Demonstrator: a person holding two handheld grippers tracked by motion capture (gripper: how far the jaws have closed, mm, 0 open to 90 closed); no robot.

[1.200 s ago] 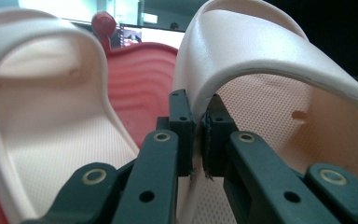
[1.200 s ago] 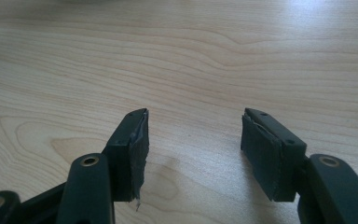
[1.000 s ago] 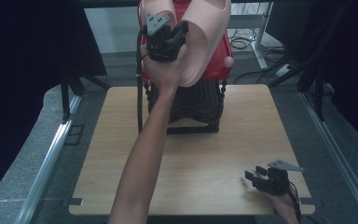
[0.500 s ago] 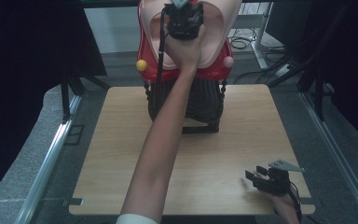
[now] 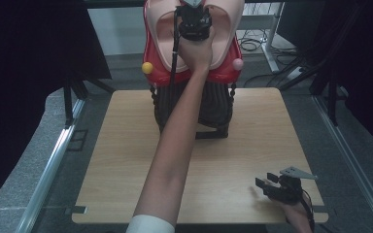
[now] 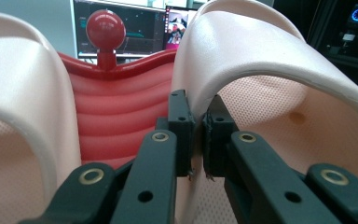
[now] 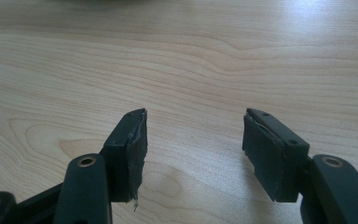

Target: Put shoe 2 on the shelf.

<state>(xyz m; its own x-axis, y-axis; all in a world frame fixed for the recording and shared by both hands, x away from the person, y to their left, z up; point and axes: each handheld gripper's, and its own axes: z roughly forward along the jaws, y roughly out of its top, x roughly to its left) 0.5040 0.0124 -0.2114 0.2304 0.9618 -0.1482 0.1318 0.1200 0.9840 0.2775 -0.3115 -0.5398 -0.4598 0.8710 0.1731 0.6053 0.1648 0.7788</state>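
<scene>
Two slippers (image 5: 223, 34) sit on a rack (image 5: 209, 104) at the table's (image 5: 126, 160) far edge.

Left hand-held gripper (image 5: 193, 12) clamped; right hand-held gripper (image 7: 193, 156) gapes.

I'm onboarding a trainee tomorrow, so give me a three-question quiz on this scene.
1. True or false: the right tongs hold something.
2. What do the left tongs pinch? A) a cup B) the pink slipper's strap C) a towel
3. Fill in: the right tongs sit open, low over the wooden ____.
Key: 1 false; 2 B; 3 table.
</scene>
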